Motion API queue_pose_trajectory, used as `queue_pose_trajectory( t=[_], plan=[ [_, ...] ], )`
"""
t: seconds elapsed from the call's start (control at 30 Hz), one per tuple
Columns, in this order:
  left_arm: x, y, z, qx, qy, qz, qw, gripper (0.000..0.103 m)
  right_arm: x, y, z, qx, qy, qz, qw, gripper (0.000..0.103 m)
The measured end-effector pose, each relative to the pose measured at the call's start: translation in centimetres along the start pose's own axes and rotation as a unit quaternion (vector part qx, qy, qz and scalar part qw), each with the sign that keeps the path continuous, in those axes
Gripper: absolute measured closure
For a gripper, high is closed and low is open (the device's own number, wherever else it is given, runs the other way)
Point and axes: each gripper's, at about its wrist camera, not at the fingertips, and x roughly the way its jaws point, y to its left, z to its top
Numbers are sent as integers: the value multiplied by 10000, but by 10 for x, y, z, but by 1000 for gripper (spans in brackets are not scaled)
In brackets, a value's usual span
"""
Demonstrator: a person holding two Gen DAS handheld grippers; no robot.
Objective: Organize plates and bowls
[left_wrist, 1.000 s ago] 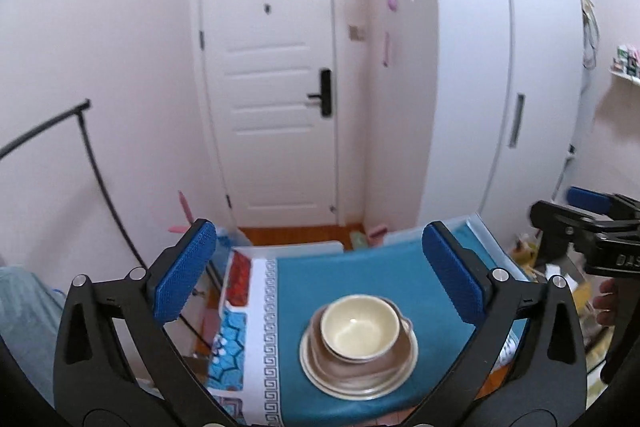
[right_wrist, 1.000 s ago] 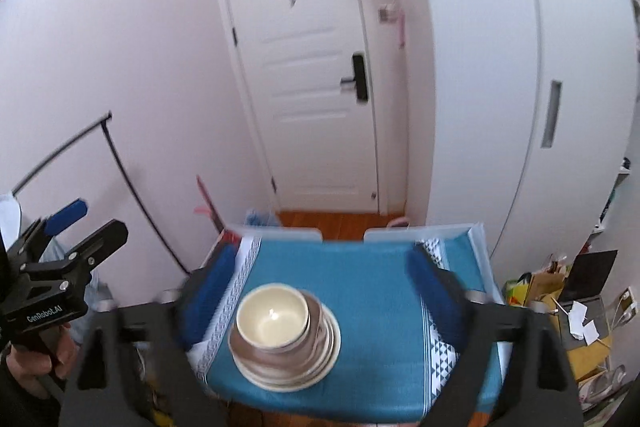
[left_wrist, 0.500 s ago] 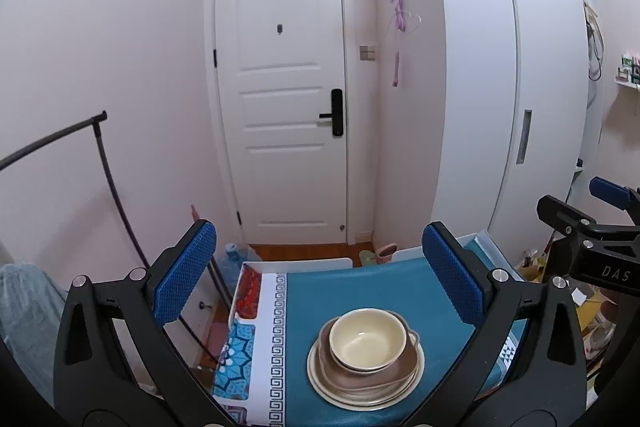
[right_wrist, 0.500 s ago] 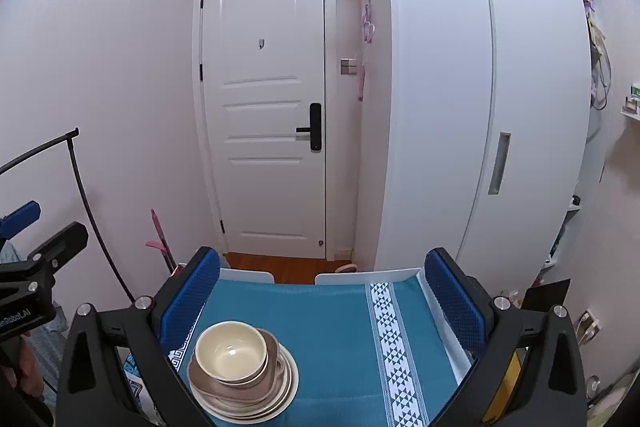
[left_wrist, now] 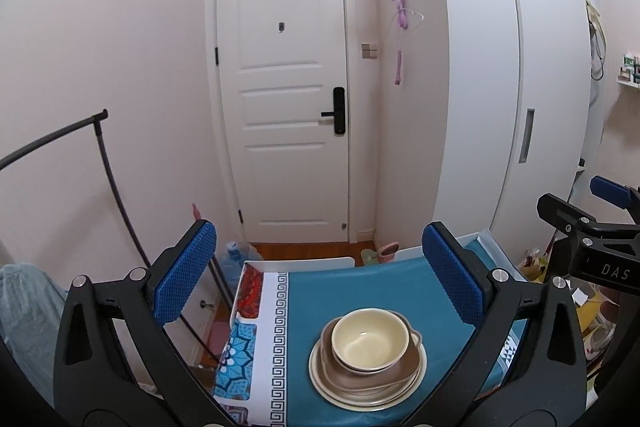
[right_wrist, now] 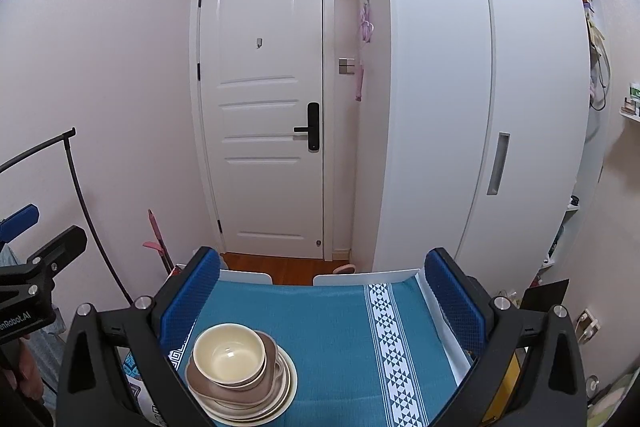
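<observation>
A cream bowl [left_wrist: 370, 337] sits on top of a stack of brown and cream plates [left_wrist: 366, 385] on a teal tablecloth. The same bowl [right_wrist: 228, 351] and plates [right_wrist: 244, 393] appear low left in the right wrist view. My left gripper [left_wrist: 320, 275] is open, held above and behind the stack, with nothing between its blue pads. Over the cloth to the right of the stack my right gripper [right_wrist: 320, 301] is open and holds nothing. Each gripper also shows at the edge of the other's view.
The small table [right_wrist: 340, 339] stands before a white door [left_wrist: 284, 87] and a white wardrobe [right_wrist: 480, 107]. A black rail [left_wrist: 100, 163] curves at the left. Clutter lies on the floor at the right [left_wrist: 592, 307]. A patterned cloth edge [left_wrist: 248, 339] lies left of the stack.
Both grippers have tilted upward and steadied, so the door fills more of each view and the stack sits lower. The stack has not moved. Both stay open.
</observation>
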Motion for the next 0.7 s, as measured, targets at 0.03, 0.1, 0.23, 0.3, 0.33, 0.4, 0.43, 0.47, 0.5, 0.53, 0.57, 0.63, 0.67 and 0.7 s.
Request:
queue_pose_trajectory(
  t=[0.03, 0.1, 0.23, 0.3, 0.33, 0.4, 0.43, 0.47, 0.5, 0.53, 0.57, 0.63, 0.67, 0.7],
  plan=[
    [0, 0, 0, -8, 1, 3, 10000, 0, 0, 0, 0, 1, -4, -3, 10000, 1],
    [0, 1, 0, -17, 6, -4, 10000, 0, 0, 1, 1, -17, -6, -15, 10000, 1],
    [2, 1, 0, 16, 22, 17, 10000, 0, 0, 2, 2, -35, 10, -32, 10000, 1],
    [1, 1, 1, 15, 4, 17, 10000, 0, 0, 2, 2, -39, 20, -35, 10000, 1],
    [0, 2, 1, 2, -14, 20, 10000, 0, 0, 2, 2, -40, 29, -39, 10000, 1],
    [0, 3, 0, -24, -35, 16, 10000, 0, 1, 1, 3, -42, 33, -39, 10000, 1],
    [0, 4, 0, -30, -36, 25, 10000, 0, 1, 1, 3, -41, 30, -47, 10000, 1],
    [0, 4, 0, -32, -32, 30, 10000, 0, 1, 1, 3, -37, 30, -55, 10000, 1],
    [0, 4, 0, -33, -27, 32, 10000, 0, 1, 1, 3, -35, 36, -53, 10000, 1],
    [0, 5, 0, -31, -30, 35, 10000, 0, 1, 1, 3, -33, 46, -48, 10000, 1],
    [0, 5, 0, -27, -38, 34, 10000, 0, 2, 1, 3, -31, 55, -48, 10000, 1],
    [0, 6, 1, -19, -55, 8, 10000, 0, 3, 0, 3, -35, 67, -56, 10000, 1],
    [0, 6, 1, -18, -61, -16, 10000, 0, 3, 0, 3, -38, 71, -55, 10000, 1],
    [0, 6, 1, -16, -65, -29, 10000, 0, 3, 0, 3, -39, 74, -58, 9999, 1]
  ],
)
